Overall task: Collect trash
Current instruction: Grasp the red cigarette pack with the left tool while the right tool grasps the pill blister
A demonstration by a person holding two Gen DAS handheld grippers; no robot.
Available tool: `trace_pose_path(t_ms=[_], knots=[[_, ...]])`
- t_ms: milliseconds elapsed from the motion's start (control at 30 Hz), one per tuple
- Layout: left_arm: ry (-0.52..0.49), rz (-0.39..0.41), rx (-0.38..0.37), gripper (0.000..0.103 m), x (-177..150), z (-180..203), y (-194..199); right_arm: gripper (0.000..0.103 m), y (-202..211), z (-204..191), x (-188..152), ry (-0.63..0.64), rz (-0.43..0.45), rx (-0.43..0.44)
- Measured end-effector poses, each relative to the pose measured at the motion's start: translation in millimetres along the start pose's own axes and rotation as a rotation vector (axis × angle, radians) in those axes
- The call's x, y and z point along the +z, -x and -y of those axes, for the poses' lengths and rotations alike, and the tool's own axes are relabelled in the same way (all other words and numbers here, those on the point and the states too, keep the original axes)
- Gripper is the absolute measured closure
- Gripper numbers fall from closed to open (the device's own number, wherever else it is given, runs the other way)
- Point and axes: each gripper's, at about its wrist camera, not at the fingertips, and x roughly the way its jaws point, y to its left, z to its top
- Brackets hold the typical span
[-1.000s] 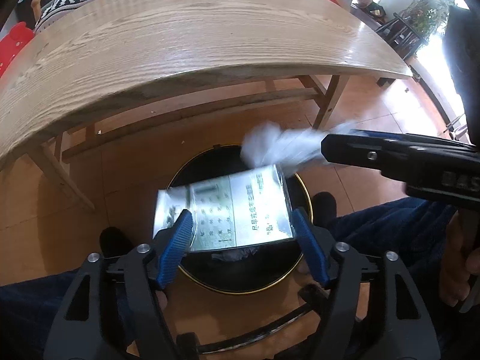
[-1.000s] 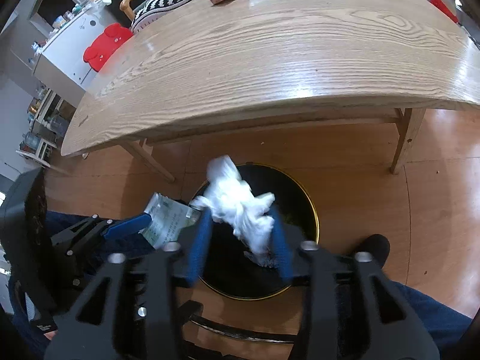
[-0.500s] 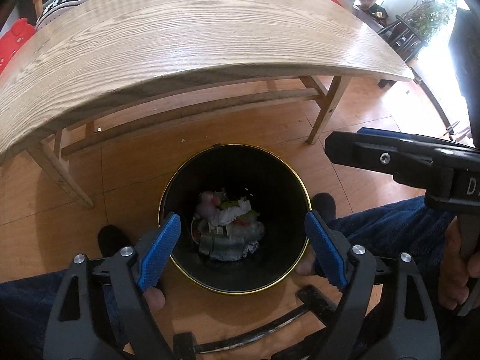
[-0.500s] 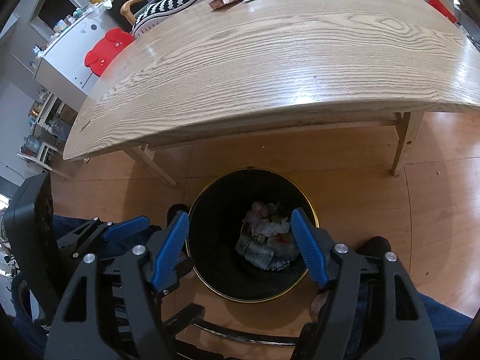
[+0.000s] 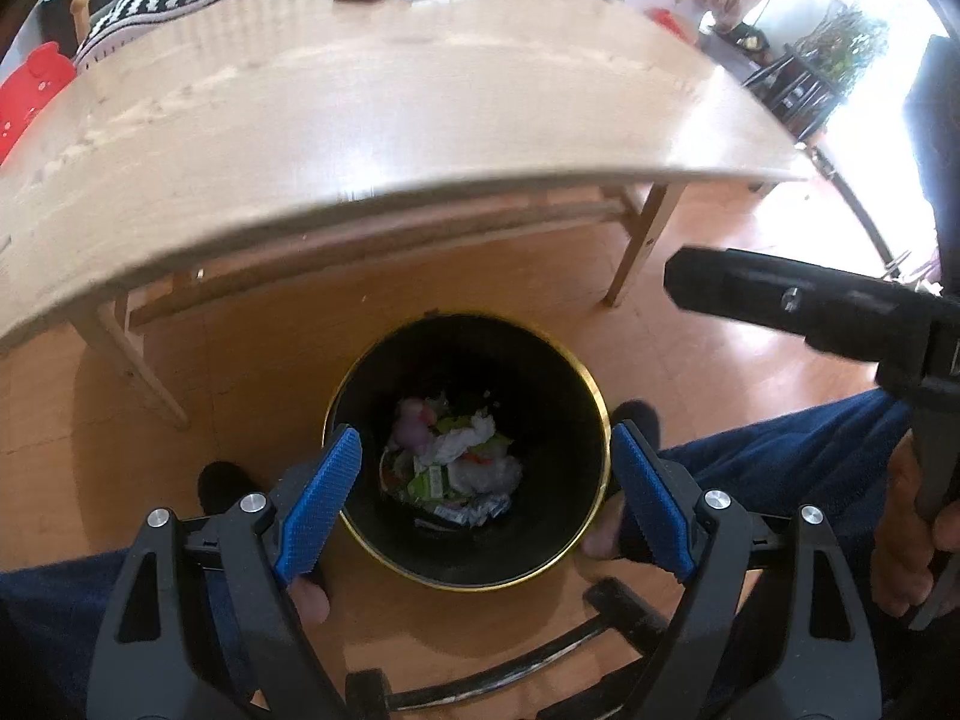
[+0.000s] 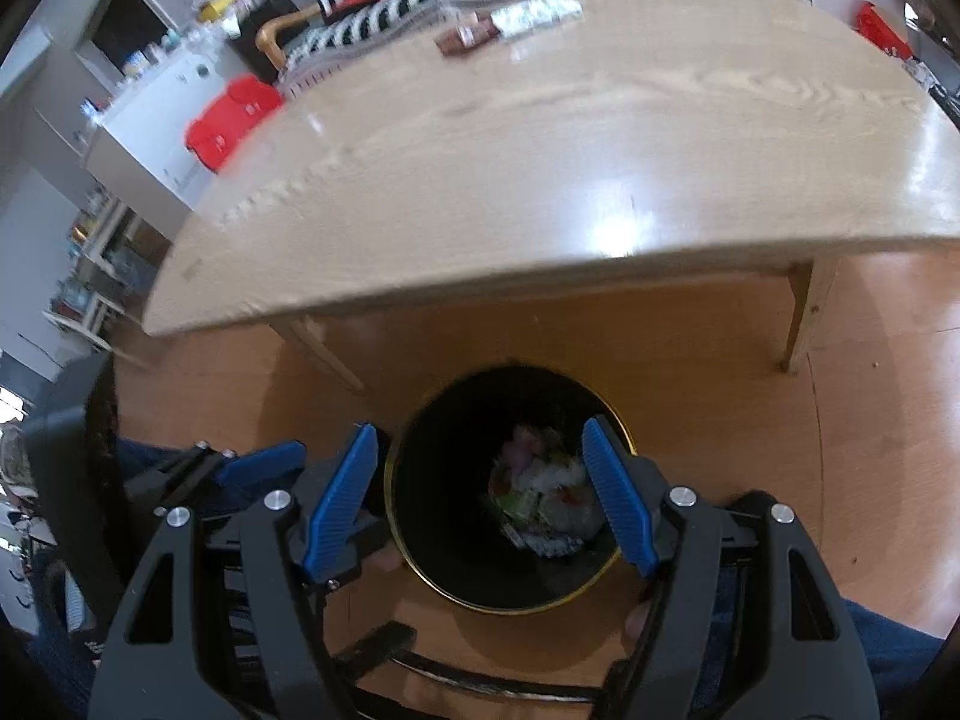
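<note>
left gripper (image 5: 483, 501) wide, empty | right gripper (image 6: 480, 495) wide, empty | both over bin (image 5: 591, 396) | wrappers (image 6: 510, 21) across surface (image 6: 540, 168), sideways

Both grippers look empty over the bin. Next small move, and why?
Probably lift the right gripper toward the far table edge for the brown wrapper and silver wrapper. Both grippers, including the left gripper, are open with nothing between the fingers; the bin already holds trash, and those wrappers look like the only trash left on the table.
</note>
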Motion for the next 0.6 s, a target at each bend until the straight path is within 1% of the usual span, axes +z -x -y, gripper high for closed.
trace_pose_path(t_ms=[67,100,200,233,300,333,400,433,467,600], knots=[[-0.014,0.030,0.005,0.017,14.1,-1.6,10.9,0.029,10.8,-0.6,18.1,-0.009,0.038,0.003],[-0.031,0.054,0.021,0.016,26.9,-3.1,17.6,0.028,13.7,-0.9,27.8,-0.010,0.051,0.001],[-0.070,0.100,0.091,0.014,65.5,-9.1,27.6,0.026,17.6,-1.8,63.7,-0.019,0.083,-0.013],[-0.080,0.113,0.113,0.014,82.5,-12.6,29.1,0.025,17.5,-1.0,74.1,-0.025,0.093,-0.015],[-0.091,0.142,0.163,0.010,113.2,-20.2,29.2,0.018,15.0,2.0,104.7,-0.055,0.115,-0.019],[-0.092,0.157,0.190,0.010,129.9,-24.7,27.4,0.017,12.9,4.0,118.9,-0.071,0.122,-0.016],[-0.088,0.180,0.235,0.009,169.5,-35.9,17.6,0.016,4.0,10.8,151.8,-0.107,0.126,-0.006],[-0.082,0.184,0.246,0.009,182.5,-41.1,12.3,0.015,-2.5,14.6,170.7,-0.123,0.131,-0.011],[-0.066,0.193,0.260,0.009,203.7,-49.9,2.5,0.015,-7.5,18.1,183.0,-0.130,0.136,-0.022],[-0.032,0.197,0.271,0.009,263.0,-73.5,-37.6,0.014,-40.3,35.4,231.4,-0.151,0.137,-0.072]])
